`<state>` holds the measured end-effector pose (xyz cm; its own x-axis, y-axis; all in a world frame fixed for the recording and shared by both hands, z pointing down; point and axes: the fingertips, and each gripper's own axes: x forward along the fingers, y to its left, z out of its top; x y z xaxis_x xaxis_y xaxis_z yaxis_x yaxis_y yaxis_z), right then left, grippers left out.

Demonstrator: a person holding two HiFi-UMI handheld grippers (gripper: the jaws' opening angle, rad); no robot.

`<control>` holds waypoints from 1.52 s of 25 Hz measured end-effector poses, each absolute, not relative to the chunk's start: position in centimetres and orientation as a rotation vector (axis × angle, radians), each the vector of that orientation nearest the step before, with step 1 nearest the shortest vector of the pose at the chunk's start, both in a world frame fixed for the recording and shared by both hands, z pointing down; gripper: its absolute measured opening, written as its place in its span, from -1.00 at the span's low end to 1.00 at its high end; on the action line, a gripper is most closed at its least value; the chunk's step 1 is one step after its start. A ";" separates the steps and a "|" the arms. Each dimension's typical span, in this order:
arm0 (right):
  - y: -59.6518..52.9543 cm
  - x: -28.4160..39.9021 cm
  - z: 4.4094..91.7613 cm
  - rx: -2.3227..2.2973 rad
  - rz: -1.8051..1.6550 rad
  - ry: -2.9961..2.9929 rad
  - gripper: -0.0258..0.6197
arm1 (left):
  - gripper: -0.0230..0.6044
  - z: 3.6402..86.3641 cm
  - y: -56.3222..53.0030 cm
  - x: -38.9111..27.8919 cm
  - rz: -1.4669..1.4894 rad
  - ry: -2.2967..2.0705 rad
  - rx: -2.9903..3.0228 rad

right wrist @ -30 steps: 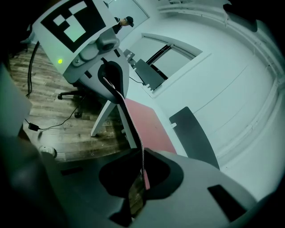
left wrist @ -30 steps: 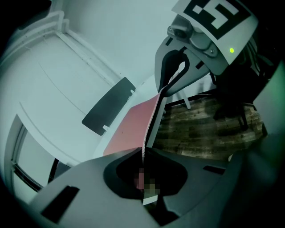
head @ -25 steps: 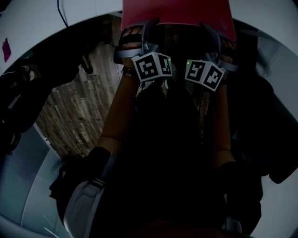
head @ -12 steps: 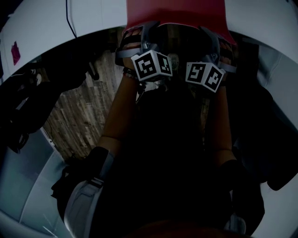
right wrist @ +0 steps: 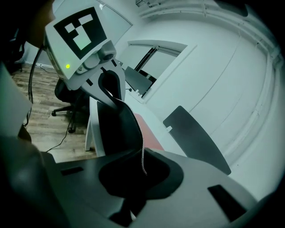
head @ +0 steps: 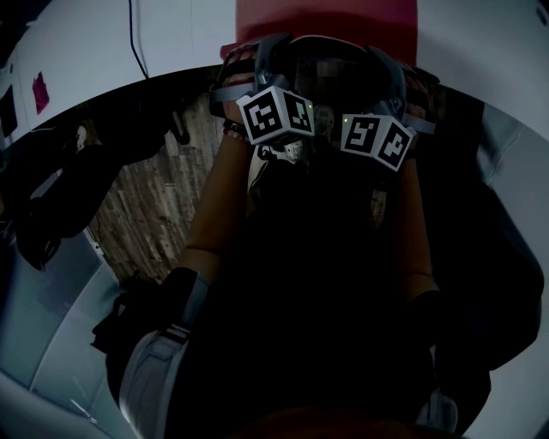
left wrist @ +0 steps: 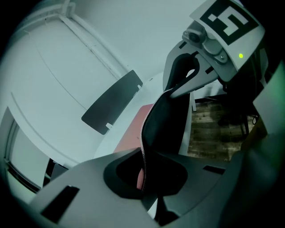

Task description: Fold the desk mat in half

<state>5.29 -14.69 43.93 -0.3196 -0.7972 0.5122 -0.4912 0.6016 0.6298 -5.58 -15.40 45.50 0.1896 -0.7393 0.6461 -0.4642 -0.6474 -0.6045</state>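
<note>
The desk mat, pink-red on top and black underneath, lies on the white table at the top of the head view. Its near edge is raised off the table, and both grippers hold it side by side. My left gripper is shut on the mat's stitched edge. The black underside curves up toward the other gripper, and the pink face shows beside it. My right gripper is shut on the same edge, with the dark underside rising from its jaws.
A black cable runs across the table at the upper left, near a small magenta tag. A flat dark panel lies on the table beyond the mat. Below the table edge are the wooden floor and an office chair.
Both grippers have moved forward over the table with the mat's edge in them. Less of the pink top face now shows.
</note>
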 end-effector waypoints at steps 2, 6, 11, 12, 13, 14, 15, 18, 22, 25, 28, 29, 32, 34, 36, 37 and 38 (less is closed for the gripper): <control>-15.6 5.3 43.8 1.017 -0.466 -1.996 -0.80 | -0.84 45.4 -16.2 -5.5 -1.449 1.160 -2.183; -17.1 5.2 43.5 1.012 -0.476 -2.016 -0.80 | -0.84 45.1 -17.5 -5.6 -1.458 1.203 -2.175; -18.8 4.9 43.2 1.020 -0.475 -2.019 -0.79 | -0.84 45.1 -18.9 -5.9 -1.469 1.206 -2.171; -19.1 4.9 43.2 1.020 -0.475 -2.017 -0.79 | -0.84 45.1 -19.1 -6.0 -1.469 1.206 -2.175; -19.4 4.8 43.3 1.020 -0.474 -2.015 -0.79 | -0.84 45.2 -19.3 -6.0 -1.469 1.205 -2.177; -19.7 4.8 43.4 1.020 -0.473 -2.013 -0.79 | -0.84 45.3 -19.6 -6.1 -1.469 1.203 -2.179; -20.0 4.7 43.4 1.021 -0.472 -2.009 -0.79 | -0.84 45.5 -19.9 -6.1 -1.469 1.199 -2.181; -21.0 4.5 43.7 1.025 -0.467 -1.990 -0.79 | -0.84 45.8 -21.0 -6.3 -1.467 1.180 -2.192; -22.9 4.2 43.9 1.032 -0.451 -1.965 -0.79 | -0.84 46.2 -22.8 -6.6 -1.463 1.163 -2.218; -24.9 3.9 44.0 1.047 -0.439 -1.943 -0.79 | -0.84 46.5 -24.4 -6.8 -1.462 1.144 -2.230; -26.4 3.4 44.2 1.055 -0.428 -1.919 -0.79 | -0.84 46.9 -25.8 -7.2 -1.460 1.122 -2.256; -27.0 3.3 44.3 1.057 -0.424 -1.910 -0.79 | -0.84 47.0 -26.2 -7.4 -1.457 1.114 -2.264; -28.5 3.3 44.3 1.068 -0.412 -1.878 -0.79 | -0.84 47.3 -27.7 -7.3 -1.443 1.087 -2.288; -29.4 3.6 44.3 1.073 -0.398 -1.853 -0.79 | -0.84 47.4 -28.6 -6.9 -1.436 1.063 -2.311; -30.2 3.9 44.3 1.079 -0.383 -1.830 -0.79 | -0.84 47.5 -29.5 -6.6 -1.430 1.036 -2.329; -30.6 4.0 44.3 1.083 -0.377 -1.820 -0.79 | -0.84 47.6 -30.0 -6.6 -1.428 1.025 -2.335; -31.0 4.0 44.3 1.086 -0.373 -1.812 -0.79 | -0.84 47.6 -30.4 -6.5 -1.425 1.017 -2.340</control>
